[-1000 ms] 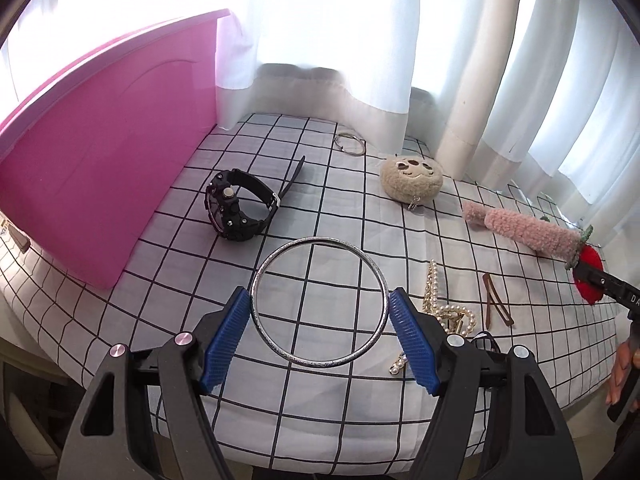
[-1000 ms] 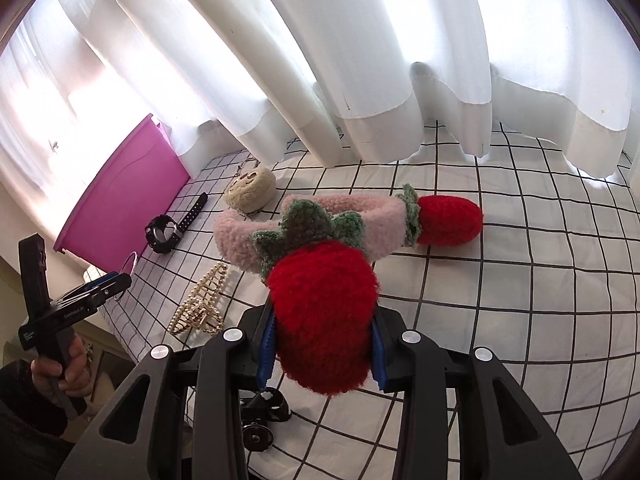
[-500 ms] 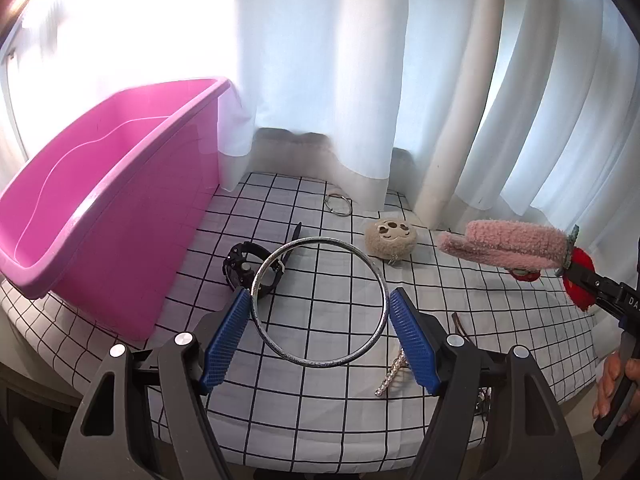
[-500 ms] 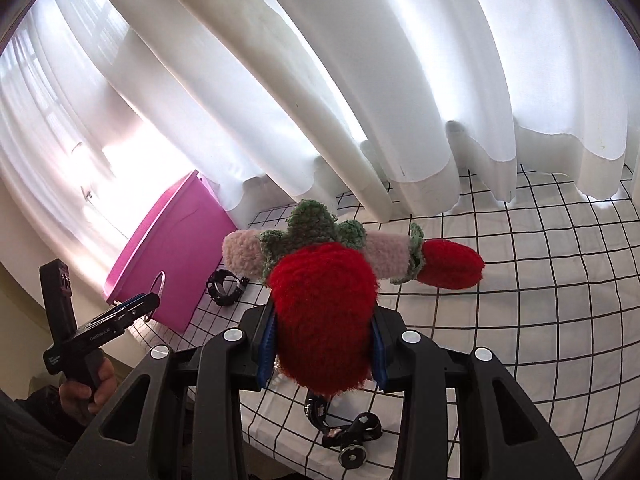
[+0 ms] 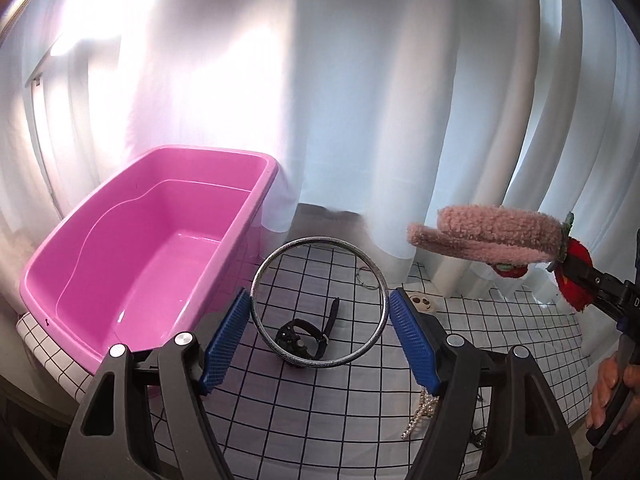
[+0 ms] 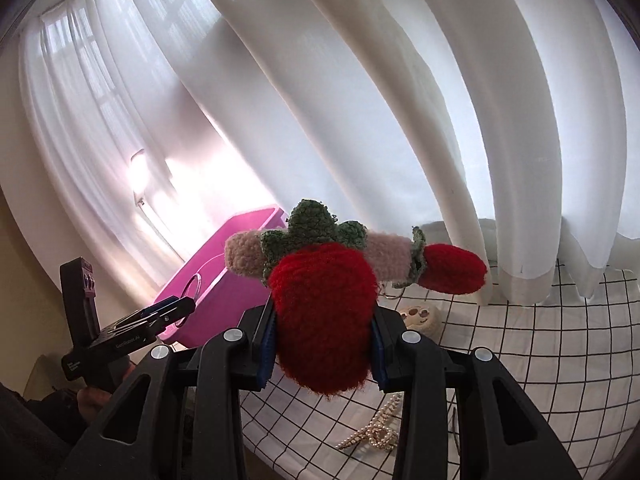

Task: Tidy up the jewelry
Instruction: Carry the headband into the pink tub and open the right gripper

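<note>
Pink plastic fills the left of the frame: an open tub (image 5: 152, 256) sits at ten o'clock from the left claw (image 5: 320, 334), its inside bare, on a counter (image 5: 500, 352) covered in black-checked white cloth. The left claw grips a thin metal bangle (image 5: 320, 304) across its width, one blue pad on each side of the ring, held in the air above a black watch (image 5: 302, 334) lying on the cloth. The right claw (image 6: 322, 344) is clamped on the red strawberry end of a fuzzy headband (image 6: 352, 264), whose pink band and second strawberry stick out toward one o'clock, clear of the counter. The bangle looks light, stiff and slick, so a grip at its widest points seems the safest hold; squeezed off-centre, it could likely pop free. The headband appears soft and light, and its free end will probably sag and swing, calling for extra clearance over the tub rim. Still on the cloth are a small ring (image 5: 366, 278) at twelve o'clock, a round beige plush face (image 6: 418, 316), and a pearl hair clip (image 6: 376, 432) near the front edge. White curtains (image 6: 400, 100) hang close behind the counter and the tub's far wall, leaving the open room above the tub and toward the near side; both pieces seem best brought in from above.
</note>
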The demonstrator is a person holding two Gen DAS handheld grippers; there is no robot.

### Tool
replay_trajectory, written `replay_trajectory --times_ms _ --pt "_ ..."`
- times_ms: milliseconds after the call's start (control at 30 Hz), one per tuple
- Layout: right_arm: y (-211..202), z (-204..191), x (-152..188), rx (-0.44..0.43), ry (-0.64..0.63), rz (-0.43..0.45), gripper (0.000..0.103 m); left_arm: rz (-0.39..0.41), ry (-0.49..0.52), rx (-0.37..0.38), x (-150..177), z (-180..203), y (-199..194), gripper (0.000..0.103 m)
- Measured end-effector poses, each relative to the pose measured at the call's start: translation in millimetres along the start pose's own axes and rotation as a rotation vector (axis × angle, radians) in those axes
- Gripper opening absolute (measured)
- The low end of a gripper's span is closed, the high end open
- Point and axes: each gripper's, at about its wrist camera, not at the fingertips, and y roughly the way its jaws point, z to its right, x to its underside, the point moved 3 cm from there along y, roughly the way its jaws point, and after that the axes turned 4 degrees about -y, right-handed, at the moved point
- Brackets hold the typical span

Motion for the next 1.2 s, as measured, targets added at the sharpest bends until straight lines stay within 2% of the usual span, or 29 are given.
replay_trajectory --times_ms 267,500,667,833,1033,1200 --pt "72.3 -76.2 -48.1 -0.115 -0.130 -0.002 0.036 0.086 -0.062 -0.102 -36.6 -74.4 -8.0 0.069" --pt "150.9 -143.0 -74.2 -0.195 -0.222 -0.050 0.036 0.115 -0.133 -0.195 -60.7 -143.2 -3.9 0.069" --pt "201.1 -179.1 -77.4 -0.222 -0.272 -0.108 0.036 0.082 -0.177 -0.229 -64.5 -182.2 18.8 0.069" --pt "245.6 -205.4 -72.7 -0.220 -0.332 -0.164 0.036 0.037 -0.179 -0.242 -63.6 -203.3 37.8 0.069" --pt "291.8 -226.1 -54.8 -0.170 -0.401 -0.262 0.036 -0.031 -0.179 -0.285 -60.7 -226.6 56.7 0.069" --pt "320.4 -229.0 -45.2 -0.114 -0.399 -0.339 0.037 -0.076 -0.161 -0.327 -58.4 -234.7 66.1 0.070"
